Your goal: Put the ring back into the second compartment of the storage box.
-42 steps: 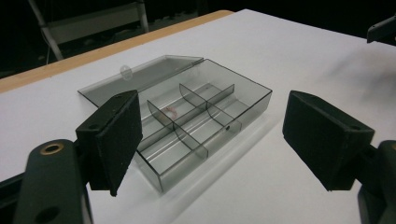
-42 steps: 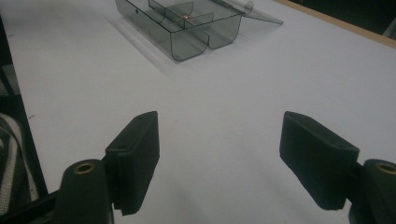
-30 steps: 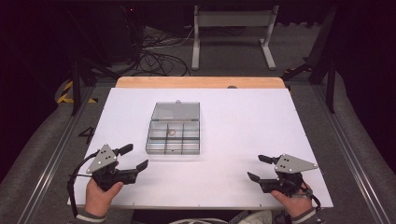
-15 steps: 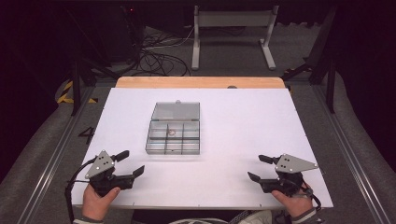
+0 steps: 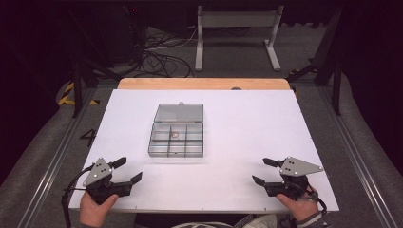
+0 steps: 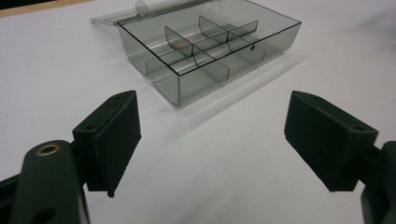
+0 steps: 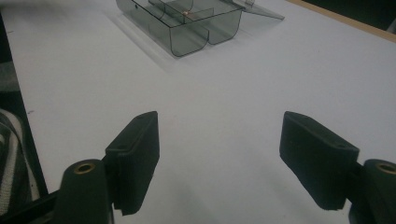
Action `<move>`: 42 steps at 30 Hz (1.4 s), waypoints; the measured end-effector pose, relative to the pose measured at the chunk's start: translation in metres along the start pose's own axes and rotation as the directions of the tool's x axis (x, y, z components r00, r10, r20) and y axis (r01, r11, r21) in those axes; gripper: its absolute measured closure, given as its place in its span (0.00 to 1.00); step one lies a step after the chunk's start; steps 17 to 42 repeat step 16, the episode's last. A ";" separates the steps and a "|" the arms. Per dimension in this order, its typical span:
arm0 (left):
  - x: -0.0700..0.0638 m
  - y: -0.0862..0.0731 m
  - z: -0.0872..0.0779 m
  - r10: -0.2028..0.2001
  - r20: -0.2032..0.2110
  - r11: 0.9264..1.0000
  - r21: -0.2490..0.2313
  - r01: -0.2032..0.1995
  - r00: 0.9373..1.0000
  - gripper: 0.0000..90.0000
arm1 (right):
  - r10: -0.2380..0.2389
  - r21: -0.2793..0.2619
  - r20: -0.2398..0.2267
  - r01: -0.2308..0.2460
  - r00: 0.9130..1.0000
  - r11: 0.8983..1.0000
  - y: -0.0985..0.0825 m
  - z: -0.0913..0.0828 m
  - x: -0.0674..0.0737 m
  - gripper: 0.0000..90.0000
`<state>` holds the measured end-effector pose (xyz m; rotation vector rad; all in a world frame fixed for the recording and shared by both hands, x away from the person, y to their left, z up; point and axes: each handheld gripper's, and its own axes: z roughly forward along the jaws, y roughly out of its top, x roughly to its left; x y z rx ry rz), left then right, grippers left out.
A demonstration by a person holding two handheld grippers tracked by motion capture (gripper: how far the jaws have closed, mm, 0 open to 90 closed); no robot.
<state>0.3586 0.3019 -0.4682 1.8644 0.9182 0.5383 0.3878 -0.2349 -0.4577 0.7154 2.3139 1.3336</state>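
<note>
The left hand-held gripper (image 5: 127,170) has pulled back toward the near left corner of the bench (image 5: 247,118) over the last second, jaws spread and empty; the right hand-held gripper (image 5: 260,171) has held its spot near the front right, likewise released. That looks like a reset, not an approach. The clear compartment box (image 5: 177,138) sits mid-bench, lid (image 5: 179,113) folded flat behind, a small ring-like piece (image 5: 174,134) in one cell. White surface lies bare all round it; both hands hover close to the front edge.

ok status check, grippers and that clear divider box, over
Left gripper open, right gripper open, both empty at the near table edge. Compartment box mid-table, lid open flat behind it, small ring in one cell. Nothing between grippers and box.
</note>
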 end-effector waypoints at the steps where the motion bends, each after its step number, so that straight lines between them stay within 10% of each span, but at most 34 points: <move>1: 0.000 0.000 0.000 -0.002 0.003 1.000 -0.001 0.002 1.000 0.21 | 0.000 0.001 0.000 0.000 1.000 1.000 0.000 0.000 0.000 0.32; 42: -0.001 0.003 -0.003 -0.012 0.002 1.000 0.003 0.012 1.000 0.20 | 0.000 0.006 -0.002 0.000 1.000 1.000 -0.001 0.001 0.000 0.32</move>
